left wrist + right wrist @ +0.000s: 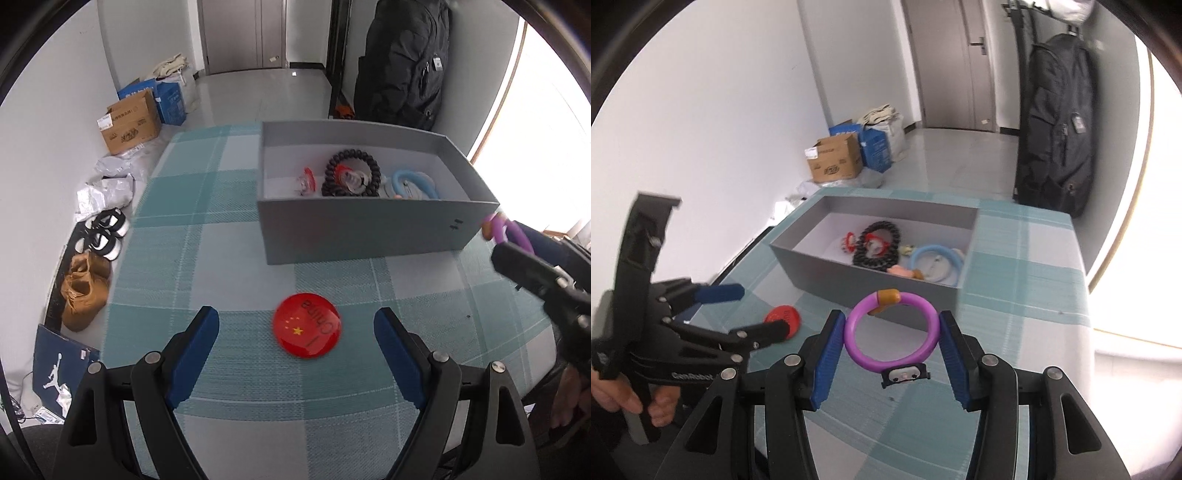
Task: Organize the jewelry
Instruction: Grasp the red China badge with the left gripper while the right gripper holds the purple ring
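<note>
A grey box (362, 225) (827, 254) stands on the checked tablecloth and holds a black bead bracelet (351, 173) (877, 245), a blue ring (415, 182) (936, 264) and small red pieces (308, 179). My right gripper (892, 328) is shut on a purple ring bracelet (892, 332) with an orange charm, held just in front of the box; it shows at the right edge of the left wrist view (506, 230). My left gripper (295, 328) is open, with a red round badge (306, 325) (783, 319) lying on the cloth between its fingers.
The green checked tablecloth (207, 229) covers the table. On the floor to the left are shoes (88, 291), cardboard boxes (129, 122) and bags. A black bag (402, 62) hangs behind the box. A bright window is at the right.
</note>
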Tool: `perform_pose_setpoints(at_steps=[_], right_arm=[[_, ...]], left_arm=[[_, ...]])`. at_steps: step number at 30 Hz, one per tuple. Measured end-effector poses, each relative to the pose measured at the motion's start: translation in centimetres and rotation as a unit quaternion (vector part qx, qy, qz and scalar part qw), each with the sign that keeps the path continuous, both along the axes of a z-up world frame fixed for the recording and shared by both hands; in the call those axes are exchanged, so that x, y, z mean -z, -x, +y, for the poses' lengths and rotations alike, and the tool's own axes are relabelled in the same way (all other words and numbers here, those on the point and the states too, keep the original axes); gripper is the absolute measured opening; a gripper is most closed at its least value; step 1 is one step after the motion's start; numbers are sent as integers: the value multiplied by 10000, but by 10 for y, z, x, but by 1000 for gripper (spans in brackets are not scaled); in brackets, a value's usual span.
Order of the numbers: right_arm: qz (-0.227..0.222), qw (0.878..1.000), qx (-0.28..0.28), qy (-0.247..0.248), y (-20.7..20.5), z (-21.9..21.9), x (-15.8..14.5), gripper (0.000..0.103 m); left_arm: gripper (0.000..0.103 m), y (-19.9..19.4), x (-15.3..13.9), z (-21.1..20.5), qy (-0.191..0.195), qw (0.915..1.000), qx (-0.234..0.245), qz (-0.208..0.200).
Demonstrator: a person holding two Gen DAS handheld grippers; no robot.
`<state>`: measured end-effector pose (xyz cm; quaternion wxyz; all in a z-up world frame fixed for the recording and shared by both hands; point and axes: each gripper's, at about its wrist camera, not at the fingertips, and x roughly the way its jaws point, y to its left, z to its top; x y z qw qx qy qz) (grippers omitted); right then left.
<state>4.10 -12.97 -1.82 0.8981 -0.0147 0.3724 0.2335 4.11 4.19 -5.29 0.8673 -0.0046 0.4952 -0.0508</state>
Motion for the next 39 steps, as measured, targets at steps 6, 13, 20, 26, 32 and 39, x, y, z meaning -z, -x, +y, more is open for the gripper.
perform_pose_setpoints(at_steps=[6,13,20,26,32,39], right_arm=[[-49,9999,-15,-127,5,-7,-5,50],[-34,9998,-17,-191,3,-11,-5,50],[-18,9997,28,-238,3,-14,-7,50],[-1,9998,19,-203,4,-12,-6,50],[-44,9999,-56,-102,6,-7,-5,50],[-72,9999,-105,-110,9,-2,-7,50]], left_arm=[[83,-5,7,-2,-47,9999,-61,141],[66,-4,12,-16,-308,9994,63,172],[42,-5,10,-16,-169,9996,107,181],[37,-6,8,-14,18,9998,79,205],[37,-7,7,-11,196,9995,20,251],[37,5,-15,-12,430,9990,-17,-109]])
